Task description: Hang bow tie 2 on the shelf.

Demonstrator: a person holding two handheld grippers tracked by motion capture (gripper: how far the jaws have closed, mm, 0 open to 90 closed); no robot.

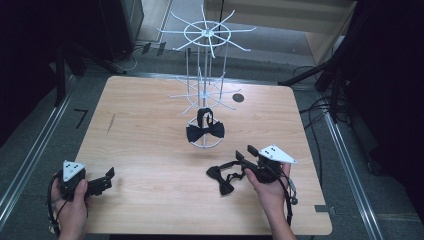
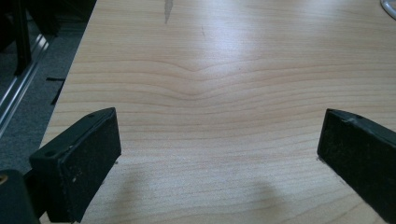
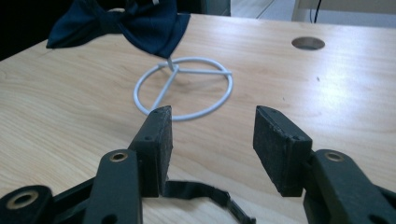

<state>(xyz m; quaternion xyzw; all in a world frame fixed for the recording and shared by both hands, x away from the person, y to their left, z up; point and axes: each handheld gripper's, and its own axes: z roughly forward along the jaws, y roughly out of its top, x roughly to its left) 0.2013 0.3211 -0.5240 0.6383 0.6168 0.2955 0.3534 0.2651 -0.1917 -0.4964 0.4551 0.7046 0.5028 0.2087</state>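
I see a dim room with grey carpet and floor rails around my pale wood table (image 1: 150, 130). A white wire rack (image 1: 205, 90) stands at its far middle, one bow tie (image 1: 205, 131) hanging low on it. A second tie (image 1: 222, 177) lies nearer me, just beside my right gripper (image 1: 243, 155), jaws parted, empty. My left gripper (image 1: 106, 177) rests far left of the rack, jaws wide, empty.

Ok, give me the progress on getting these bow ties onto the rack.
Done: one bow tie hangs on the white wire rack. In hand: nothing; the right gripper is open over the second bow tie on the table. Left: grasp and hang it. The left gripper is open.
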